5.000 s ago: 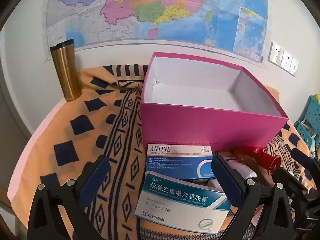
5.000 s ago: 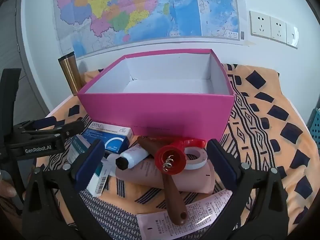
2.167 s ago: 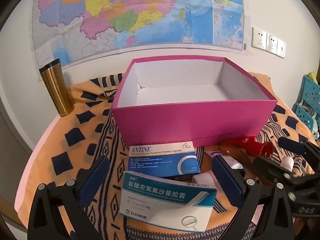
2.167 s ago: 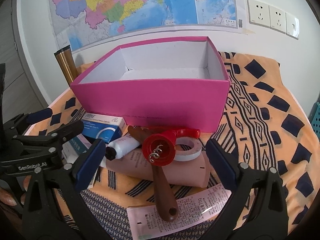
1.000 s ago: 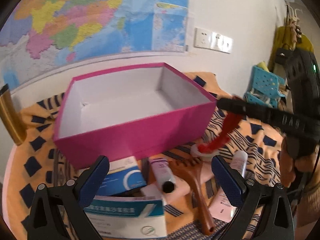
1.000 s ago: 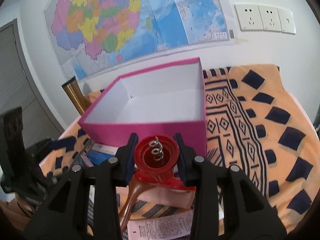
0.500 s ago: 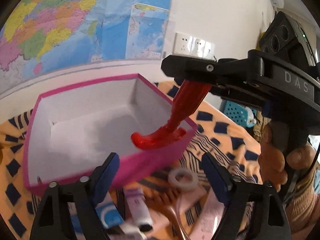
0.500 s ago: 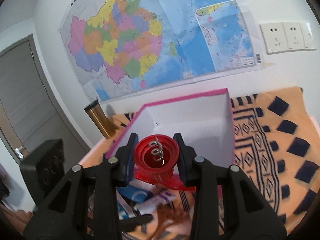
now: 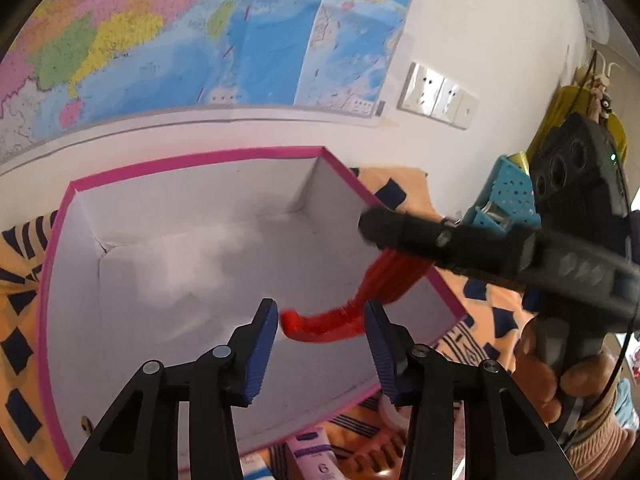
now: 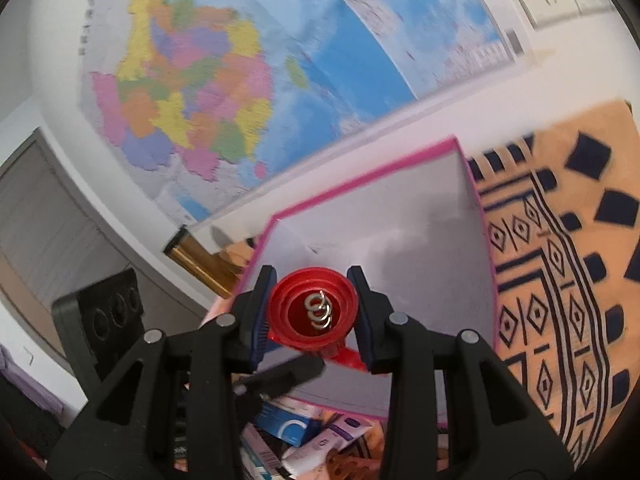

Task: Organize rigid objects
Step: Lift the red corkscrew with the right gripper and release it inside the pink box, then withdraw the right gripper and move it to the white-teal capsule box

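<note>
My right gripper [image 10: 312, 316] is shut on a red plastic corkscrew [image 10: 313, 312] with its metal spiral facing the camera. It holds the corkscrew above the open pink box [image 10: 400, 240], tilted. In the left wrist view the right gripper [image 9: 400, 232] reaches in from the right, and the red corkscrew [image 9: 352, 304] hangs over the white inside of the pink box [image 9: 200, 264]. My left gripper [image 9: 320, 340] is open and empty, above the box's near side, its pads either side of the corkscrew's handle tip without touching it.
Below the box's front wall lie a blue medicine box [image 10: 288, 428], a white and purple tube [image 9: 312, 452] and a brown wooden comb [image 9: 376, 460] on the orange patterned cloth [image 10: 560, 280]. A gold tumbler [image 10: 200, 260] stands left of the box. A turquoise basket [image 9: 508, 196] is at the right.
My right gripper closed on the red corkscrew, lifted it from the cloth and carried it over the pink box. My left gripper rose, swung toward the box and narrowed its opening.
</note>
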Tool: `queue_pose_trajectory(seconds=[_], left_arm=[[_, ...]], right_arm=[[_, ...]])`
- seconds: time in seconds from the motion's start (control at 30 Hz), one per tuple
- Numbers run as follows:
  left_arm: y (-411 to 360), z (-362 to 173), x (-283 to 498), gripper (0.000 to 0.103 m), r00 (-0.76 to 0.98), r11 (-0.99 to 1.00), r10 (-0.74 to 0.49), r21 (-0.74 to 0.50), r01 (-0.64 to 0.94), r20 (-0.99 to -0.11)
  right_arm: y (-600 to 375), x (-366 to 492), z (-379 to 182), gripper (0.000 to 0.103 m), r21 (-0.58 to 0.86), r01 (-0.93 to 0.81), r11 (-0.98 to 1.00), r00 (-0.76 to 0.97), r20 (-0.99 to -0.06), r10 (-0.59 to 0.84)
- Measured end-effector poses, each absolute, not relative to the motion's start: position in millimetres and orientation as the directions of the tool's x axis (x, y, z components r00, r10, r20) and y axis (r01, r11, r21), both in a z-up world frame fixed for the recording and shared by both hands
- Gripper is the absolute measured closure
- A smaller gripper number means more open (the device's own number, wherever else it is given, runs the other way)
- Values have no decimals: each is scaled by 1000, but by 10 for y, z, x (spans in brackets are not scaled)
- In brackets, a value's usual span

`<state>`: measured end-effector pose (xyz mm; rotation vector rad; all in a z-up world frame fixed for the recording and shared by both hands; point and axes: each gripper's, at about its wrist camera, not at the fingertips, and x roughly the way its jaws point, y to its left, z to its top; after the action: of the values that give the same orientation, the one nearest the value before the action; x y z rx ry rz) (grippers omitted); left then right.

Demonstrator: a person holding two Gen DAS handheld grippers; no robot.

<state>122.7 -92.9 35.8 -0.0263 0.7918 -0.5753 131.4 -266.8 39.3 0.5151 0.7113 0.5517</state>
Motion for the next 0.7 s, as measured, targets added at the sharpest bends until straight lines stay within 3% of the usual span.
queue_pose_trajectory(seconds=[0.1, 0.17, 0.33, 0.5, 0.7], left_arm=[[-924, 338, 1243, 57, 571, 864, -465, -205, 460, -676], [-866, 338, 1221, 56, 587, 877, -445, -194, 440, -676], [-617, 416, 1081, 46, 646, 904, -407, -184, 385, -646], [-292, 512, 788, 35, 715, 927, -365, -162, 337, -597], [-90, 491, 517, 35, 743, 940, -331, -135, 313, -582]], right_arm=[[-2662, 1395, 267, 63, 558, -224, 799, 626, -546, 557], [-2687, 1415, 217, 53, 505, -162, 848, 635, -604, 481], [-2727, 1260, 353, 35, 398, -157, 904, 707, -594, 384], [-2684, 1001, 462, 35, 265, -195, 944, 761, -567, 316], [-2676, 930, 336, 35, 191, -206, 960, 754, -594, 280]])
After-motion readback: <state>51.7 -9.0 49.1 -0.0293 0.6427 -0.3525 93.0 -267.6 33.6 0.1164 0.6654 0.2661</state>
